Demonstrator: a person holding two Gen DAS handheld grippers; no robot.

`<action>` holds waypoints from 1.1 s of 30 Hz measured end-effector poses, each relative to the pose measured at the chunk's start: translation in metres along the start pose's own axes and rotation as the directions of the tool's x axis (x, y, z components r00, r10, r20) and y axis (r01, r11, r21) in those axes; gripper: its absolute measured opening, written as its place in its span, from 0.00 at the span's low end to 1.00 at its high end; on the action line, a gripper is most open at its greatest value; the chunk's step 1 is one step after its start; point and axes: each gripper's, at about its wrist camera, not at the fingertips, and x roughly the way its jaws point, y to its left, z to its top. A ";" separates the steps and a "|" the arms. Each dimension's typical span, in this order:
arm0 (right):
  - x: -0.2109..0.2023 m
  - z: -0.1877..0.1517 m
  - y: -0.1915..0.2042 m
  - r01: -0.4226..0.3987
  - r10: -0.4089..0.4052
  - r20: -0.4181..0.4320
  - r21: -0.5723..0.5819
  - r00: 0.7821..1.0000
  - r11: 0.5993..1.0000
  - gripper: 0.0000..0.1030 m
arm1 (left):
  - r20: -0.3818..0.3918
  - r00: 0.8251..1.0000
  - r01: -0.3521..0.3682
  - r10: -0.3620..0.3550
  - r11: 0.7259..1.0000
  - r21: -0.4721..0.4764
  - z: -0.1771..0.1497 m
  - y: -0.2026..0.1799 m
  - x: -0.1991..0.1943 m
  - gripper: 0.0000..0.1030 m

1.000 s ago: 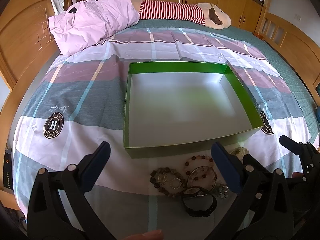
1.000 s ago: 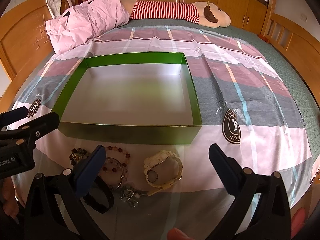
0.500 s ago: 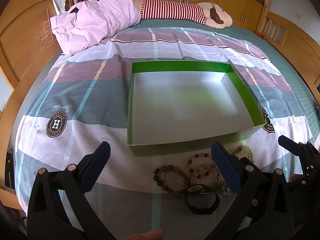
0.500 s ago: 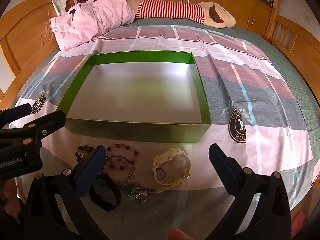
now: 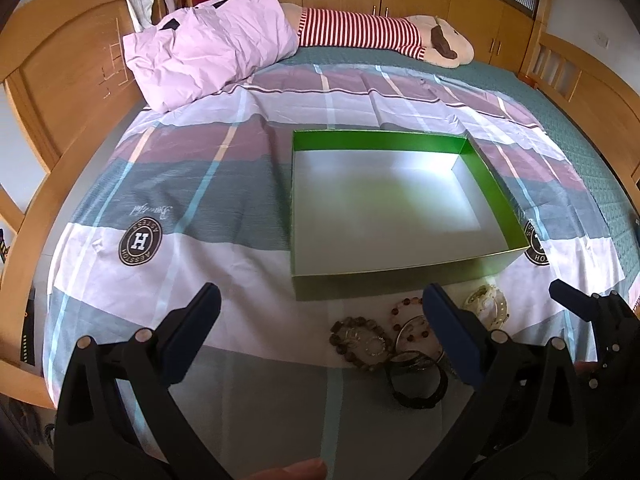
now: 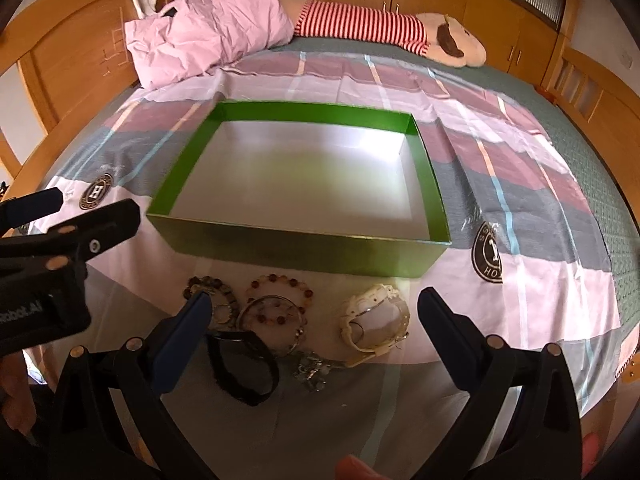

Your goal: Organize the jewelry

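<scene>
An empty green box with a silver floor sits on the bed. In front of it lies jewelry: a cream watch, a brown bead bracelet, a red bead bracelet, a metal bangle, a black band and a small silver piece. My left gripper is open, left of the pile. My right gripper is open above the pile, holding nothing.
A plaid sheet covers the bed. A pink pillow and a striped plush toy lie at the far end. Wooden bed frames stand on the left and right.
Both grippers have drifted left and slightly back, so the box and jewelry sit further right in both views. Both stay open.
</scene>
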 end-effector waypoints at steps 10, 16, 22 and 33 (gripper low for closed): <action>-0.010 -0.001 0.015 -0.011 0.012 0.008 -0.016 1.000 1.000 0.99 | 0.011 1.000 -0.014 0.013 1.000 0.006 -0.005 0.003 -0.014 0.98; -0.013 -0.002 0.016 -0.010 0.010 0.010 -0.019 1.000 1.000 0.99 | 0.008 1.000 -0.020 0.020 1.000 0.007 -0.007 0.005 -0.014 0.98; -0.013 -0.003 0.015 -0.009 0.009 0.004 -0.015 1.000 1.000 0.99 | 0.004 1.000 -0.023 0.023 1.000 0.010 -0.008 0.004 -0.014 0.98; -0.013 -0.004 0.015 -0.009 0.009 0.003 -0.014 1.000 1.000 0.99 | 0.000 1.000 -0.028 0.028 0.999 0.015 -0.010 0.003 -0.015 0.98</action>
